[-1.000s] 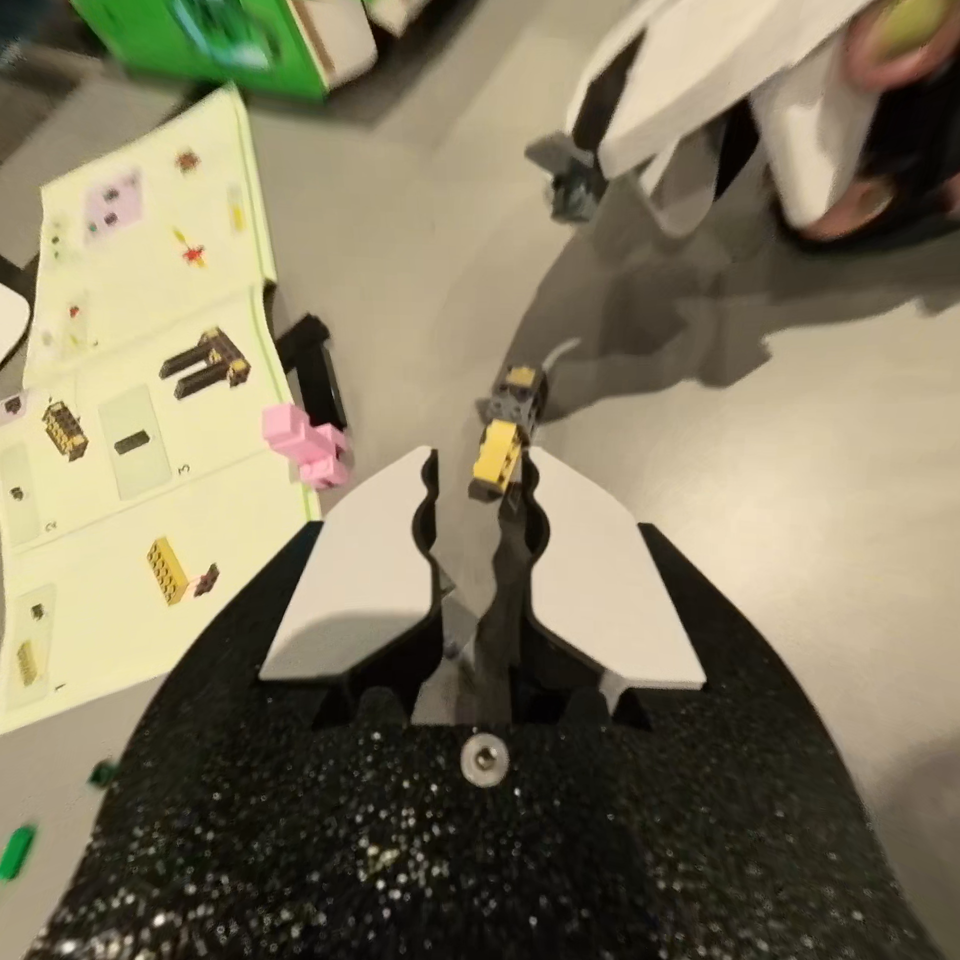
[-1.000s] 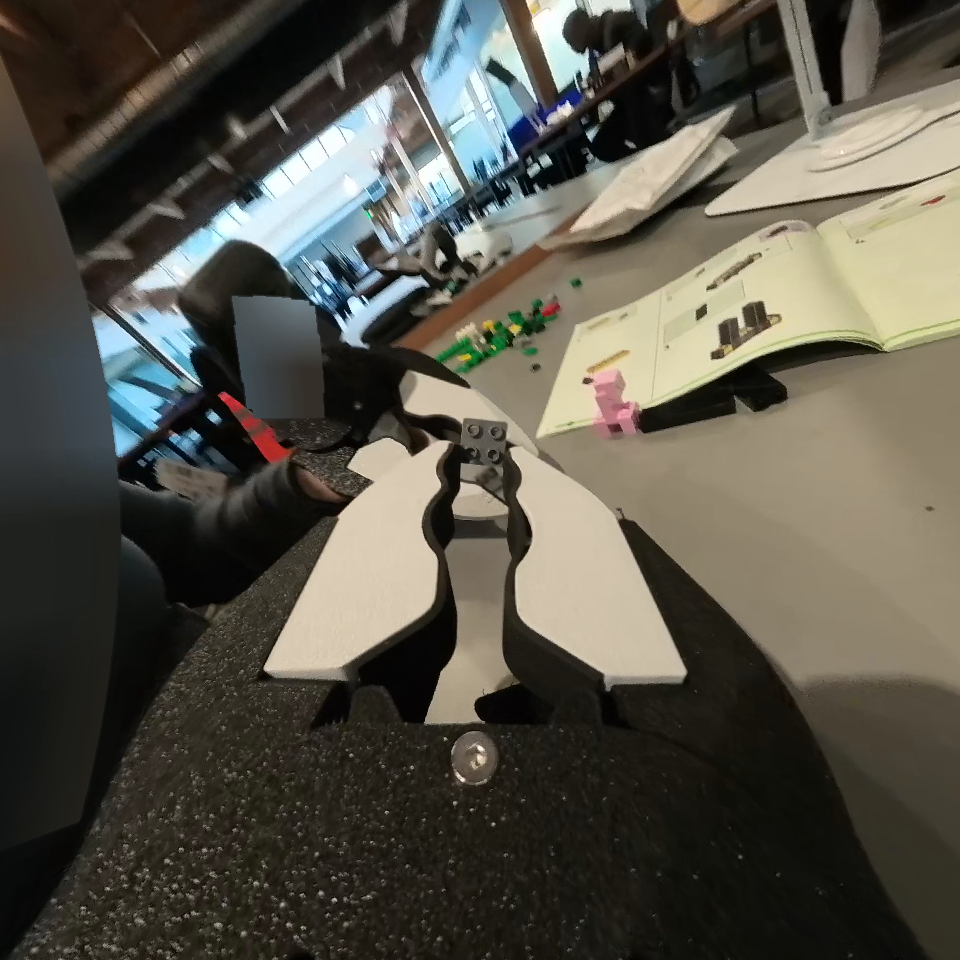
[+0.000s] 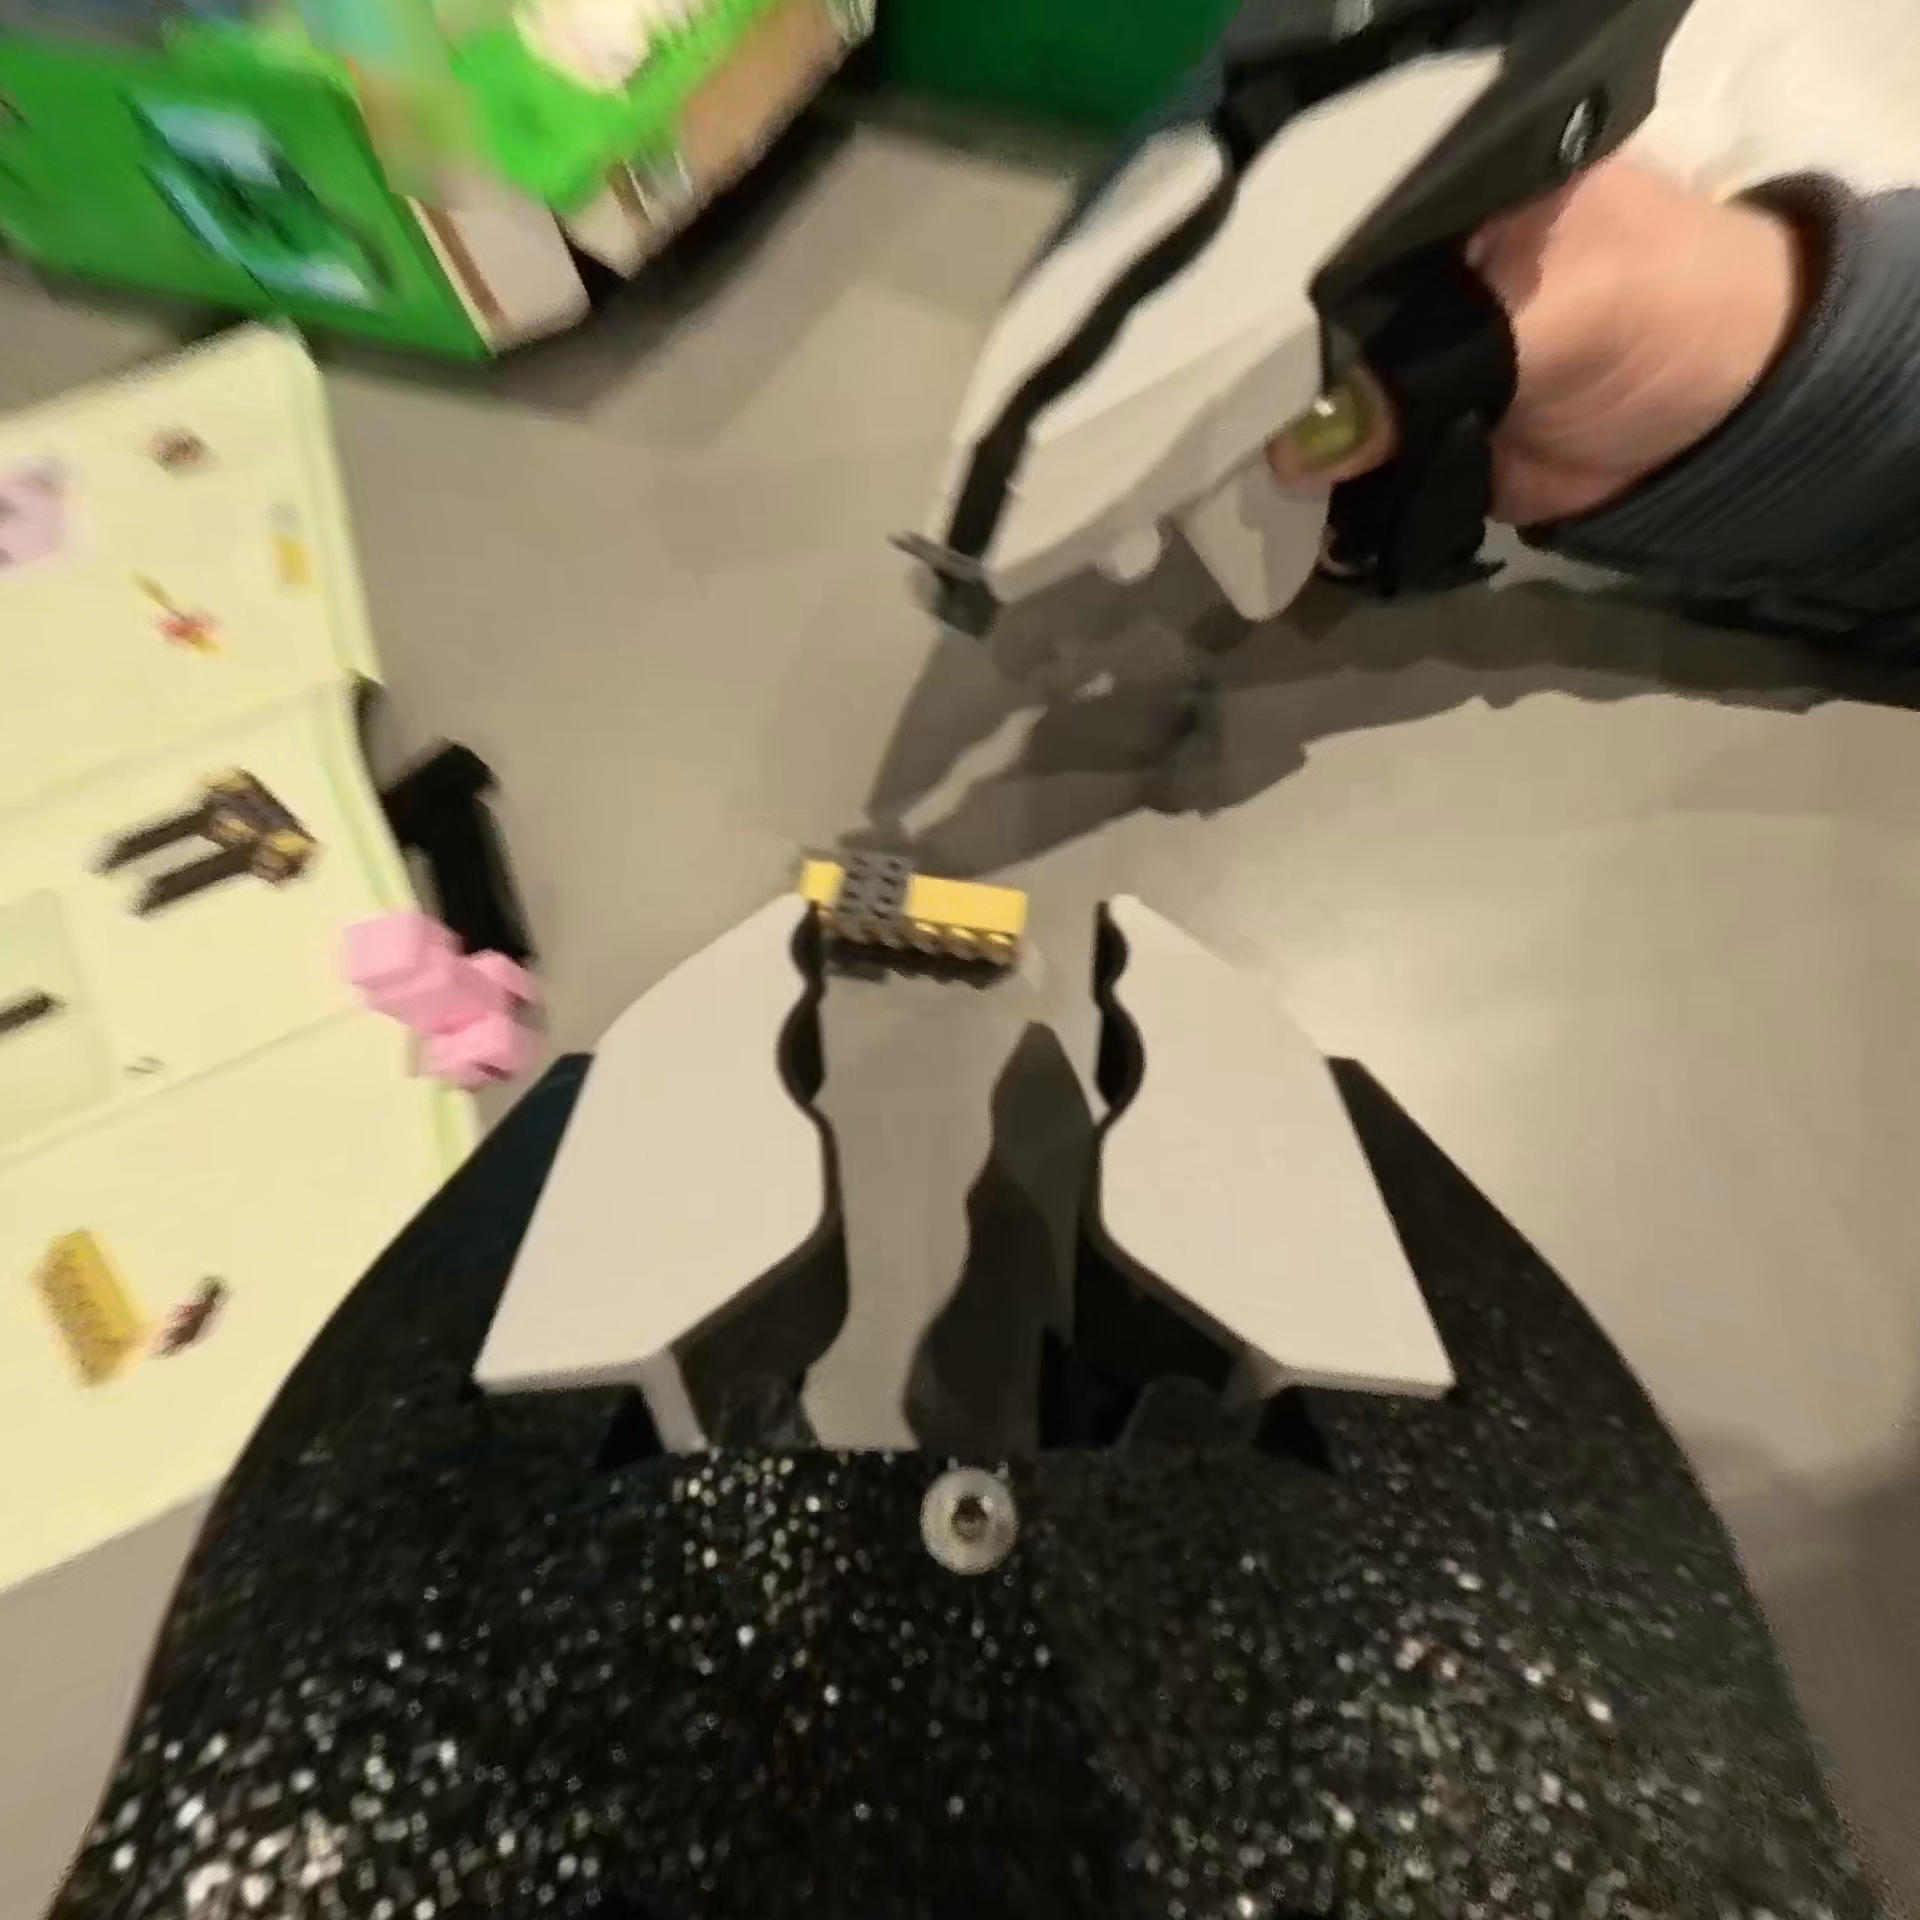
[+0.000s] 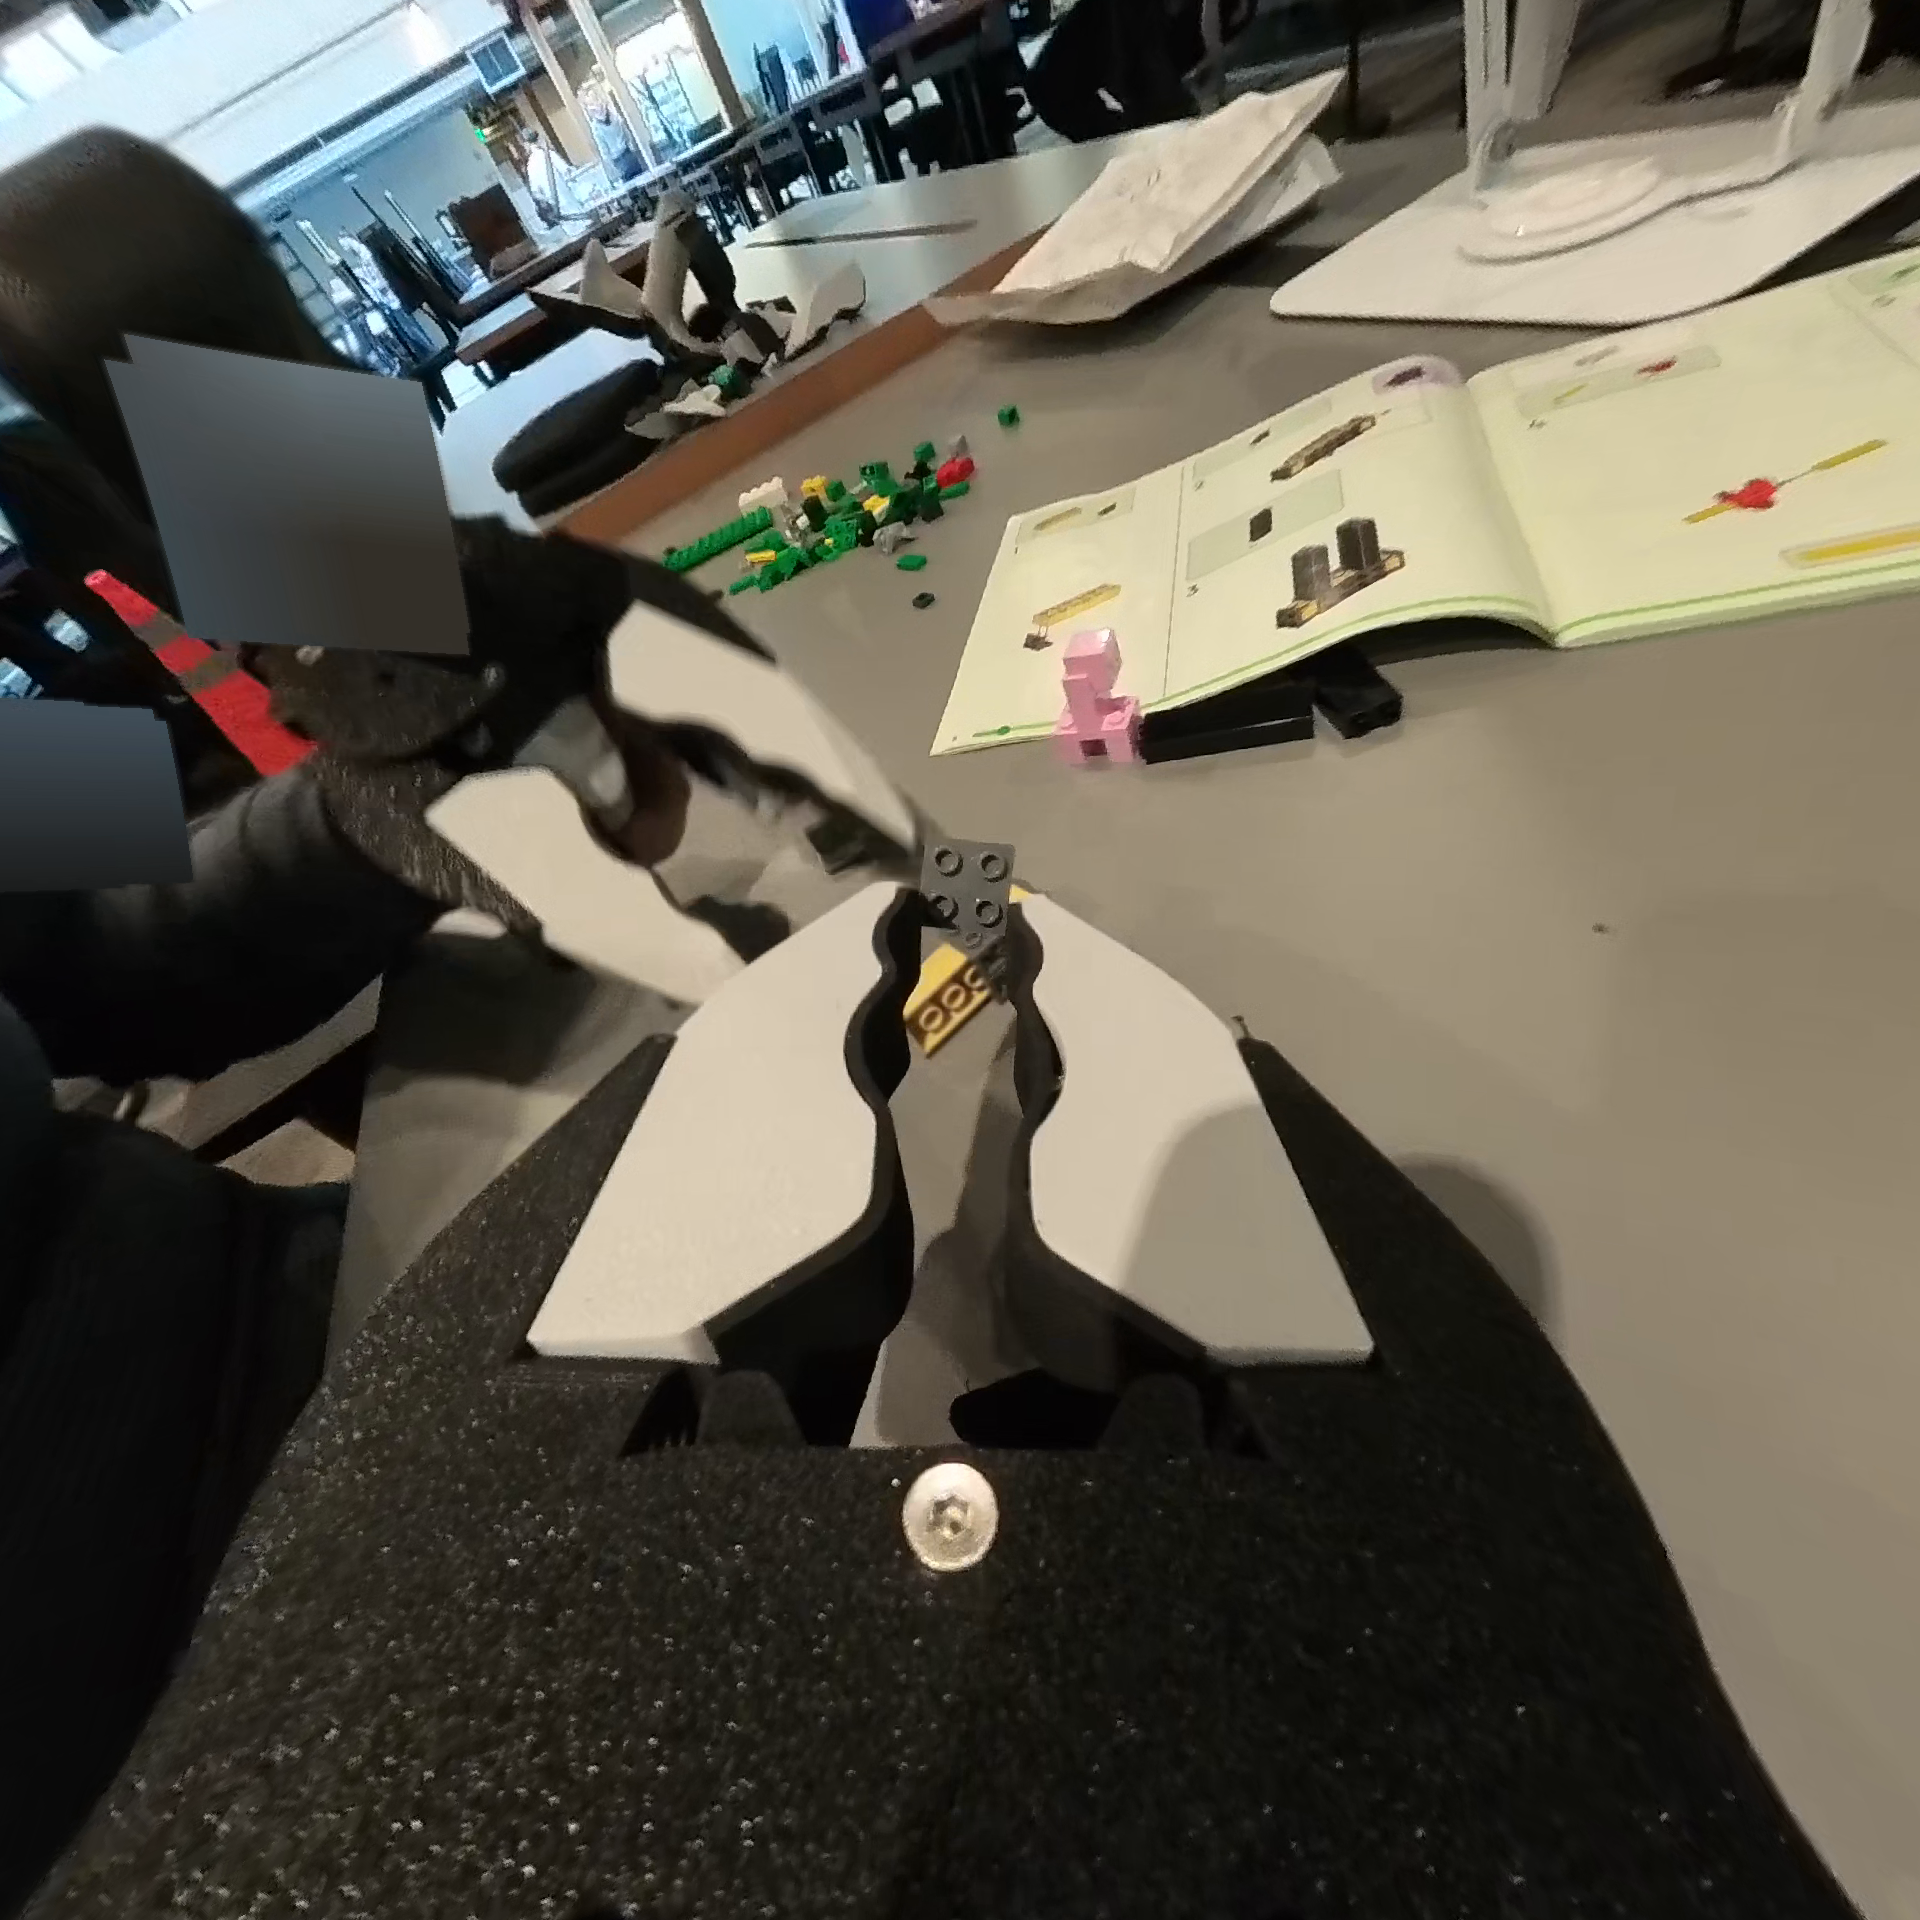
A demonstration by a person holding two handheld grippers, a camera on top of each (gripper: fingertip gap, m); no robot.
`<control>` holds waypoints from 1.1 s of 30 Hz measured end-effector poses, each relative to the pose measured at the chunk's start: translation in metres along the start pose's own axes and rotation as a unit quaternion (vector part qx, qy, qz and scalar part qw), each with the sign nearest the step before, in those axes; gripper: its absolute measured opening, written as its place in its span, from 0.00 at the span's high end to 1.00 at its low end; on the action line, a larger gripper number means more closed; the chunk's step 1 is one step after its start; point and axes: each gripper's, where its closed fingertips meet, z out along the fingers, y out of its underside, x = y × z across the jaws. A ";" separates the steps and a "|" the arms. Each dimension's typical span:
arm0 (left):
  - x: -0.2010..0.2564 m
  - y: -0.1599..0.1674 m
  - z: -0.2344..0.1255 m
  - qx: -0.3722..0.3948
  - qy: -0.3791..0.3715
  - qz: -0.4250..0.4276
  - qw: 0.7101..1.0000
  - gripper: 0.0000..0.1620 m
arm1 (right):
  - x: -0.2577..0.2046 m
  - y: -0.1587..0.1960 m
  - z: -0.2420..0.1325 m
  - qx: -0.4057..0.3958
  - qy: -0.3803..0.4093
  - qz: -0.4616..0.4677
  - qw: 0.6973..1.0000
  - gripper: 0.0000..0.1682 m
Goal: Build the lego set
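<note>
Left wrist view: left gripper (image 3: pixel 945 925) jaws apart, empty; yellow brick with dark grey plate on top (image 3: pixel 914 902) lies on grey table (image 3: pixel 1455 1039) at its tips. Pink figure (image 3: pixel 447 997) beside open instruction booklet (image 3: pixel 156 831).

Right wrist view: right gripper (image 4: pixel 961 914) clamps small dark grey studded plate (image 4: pixel 968 878) above the yellow brick. Loose green pieces (image 4: pixel 831 520) farther back.

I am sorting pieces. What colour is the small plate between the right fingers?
Dark grey plate, studded, clearest in the right wrist view.

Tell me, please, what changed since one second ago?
The left tongs opened and let go of the yellow brick assembly, which now lies crosswise on the table. The right tongs came closer, keeping the grey plate. The pink figure and booklet stayed.
</note>
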 end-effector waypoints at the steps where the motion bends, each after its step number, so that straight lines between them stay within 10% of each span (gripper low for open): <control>1: -0.004 -0.003 -0.002 0.014 -0.003 0.006 1.000 0.65 | -0.001 -0.001 -0.001 0.002 -0.003 -0.005 1.000 0.91; 6: -0.012 0.002 0.007 -0.006 0.001 0.037 0.999 0.45 | 0.000 0.002 -0.001 -0.006 -0.004 -0.015 1.000 0.91; 33: -0.009 0.018 0.036 -0.056 0.065 0.073 0.994 0.65 | -0.008 0.009 0.006 -0.022 -0.035 -0.014 0.999 0.91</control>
